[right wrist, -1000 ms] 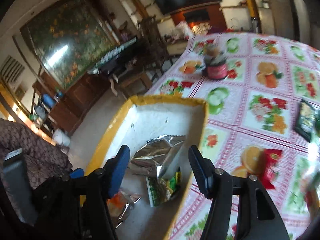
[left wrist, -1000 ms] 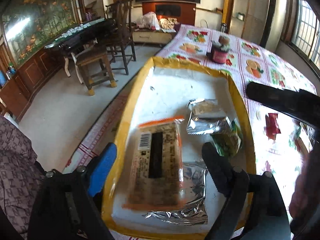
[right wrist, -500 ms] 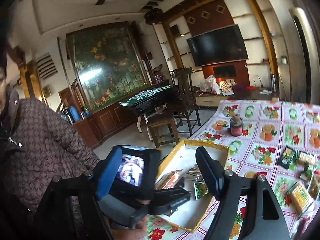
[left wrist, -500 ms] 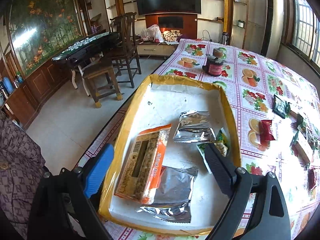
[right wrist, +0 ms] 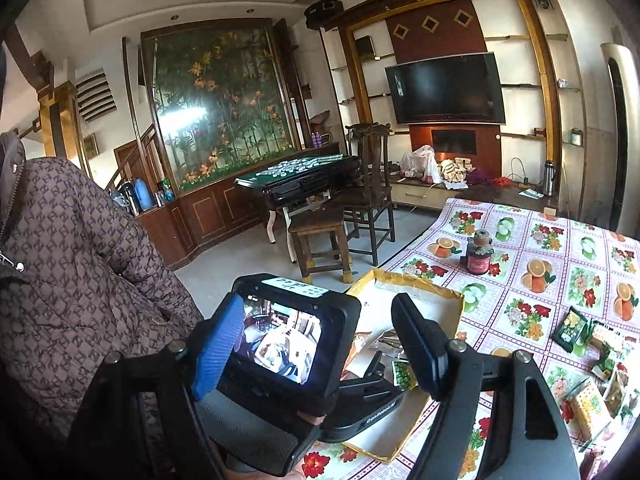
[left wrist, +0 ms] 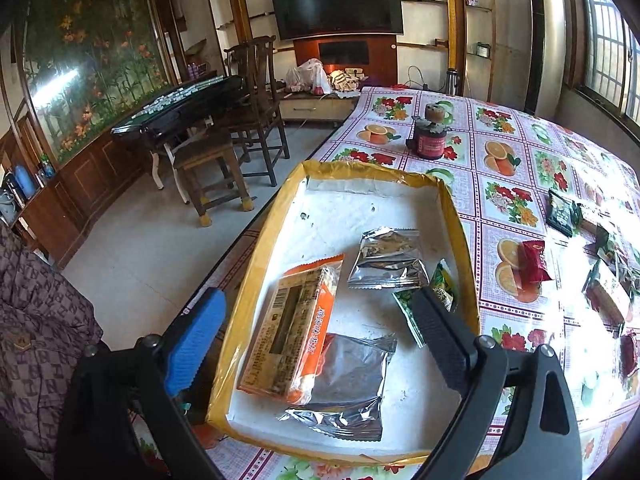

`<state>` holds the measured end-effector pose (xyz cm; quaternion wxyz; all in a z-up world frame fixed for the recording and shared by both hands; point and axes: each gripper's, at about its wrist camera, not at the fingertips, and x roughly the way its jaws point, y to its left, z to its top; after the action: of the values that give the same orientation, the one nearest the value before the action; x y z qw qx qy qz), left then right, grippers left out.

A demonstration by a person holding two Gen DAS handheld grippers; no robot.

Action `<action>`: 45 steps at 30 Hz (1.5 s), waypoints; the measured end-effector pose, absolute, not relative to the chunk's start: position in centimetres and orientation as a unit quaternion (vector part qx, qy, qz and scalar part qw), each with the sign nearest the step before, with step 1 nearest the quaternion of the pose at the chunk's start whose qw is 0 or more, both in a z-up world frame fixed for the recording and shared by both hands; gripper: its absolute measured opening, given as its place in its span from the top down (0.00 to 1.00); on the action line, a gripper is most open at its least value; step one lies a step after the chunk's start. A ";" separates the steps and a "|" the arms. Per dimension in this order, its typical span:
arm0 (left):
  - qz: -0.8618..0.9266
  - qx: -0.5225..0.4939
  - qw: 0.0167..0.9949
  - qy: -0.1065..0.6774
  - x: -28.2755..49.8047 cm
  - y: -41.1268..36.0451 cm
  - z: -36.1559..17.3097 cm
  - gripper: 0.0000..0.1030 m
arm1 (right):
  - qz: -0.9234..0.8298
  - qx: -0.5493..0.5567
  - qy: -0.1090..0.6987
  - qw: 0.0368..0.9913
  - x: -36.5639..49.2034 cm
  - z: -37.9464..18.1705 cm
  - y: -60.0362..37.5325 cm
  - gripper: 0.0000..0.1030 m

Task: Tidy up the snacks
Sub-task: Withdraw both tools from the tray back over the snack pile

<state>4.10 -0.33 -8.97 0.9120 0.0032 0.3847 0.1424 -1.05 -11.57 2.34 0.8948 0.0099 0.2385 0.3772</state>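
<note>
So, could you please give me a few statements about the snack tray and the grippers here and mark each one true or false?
1. The left gripper is open and holds nothing. True.
2. The orange packet lies partly on top of a silver packet in the tray. True.
3. The tray holds only one silver packet. False: a second silver packet lies further back.
4. The red packet is inside the tray. False: it lies on the tablecloth, right of the tray.
5. The right gripper is shut on a snack. False: it is open, holding nothing.
</note>
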 end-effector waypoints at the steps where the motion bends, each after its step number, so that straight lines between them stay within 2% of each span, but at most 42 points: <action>1: 0.143 0.003 0.912 0.385 4.1 -0.3 -9.0 0.08 | 0.377 0.008 0.237 0.895 -1.0 2.4 -11.5 0.26; 9: 0.139 0.006 0.913 0.383 3.8 -0.4 -8.7 0.08 | 0.377 0.009 0.241 0.894 -0.8 2.4 -11.7 0.26; 21: 0.125 -0.002 0.920 0.372 3.3 -1.3 -7.5 0.08 | 0.334 0.116 0.180 0.918 -1.0 2.2 -20.5 0.25; 34: 0.072 -0.009 0.925 0.373 2.0 -4.9 -6.3 0.08 | 0.291 0.104 0.152 0.939 -3.4 -0.6 -26.5 0.25; 38: 0.015 -0.020 0.923 0.383 0.8 -8.4 -6.6 0.06 | 0.177 0.136 0.220 0.950 -3.9 -3.7 -32.0 0.25; 40: -0.029 -0.014 0.917 0.399 0.3 -11.5 -7.5 0.04 | 0.139 0.192 0.248 0.939 -4.4 -5.9 -36.2 0.24; 45: -0.101 0.047 0.893 0.437 -0.7 -19.3 -11.4 0.04 | 0.025 0.238 0.308 0.921 -5.1 -10.0 -42.3 0.24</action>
<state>-0.75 -19.27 -11.37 0.8927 0.0475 0.4365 -0.1014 -5.11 -42.31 -10.02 0.9208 0.2381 0.3079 0.0246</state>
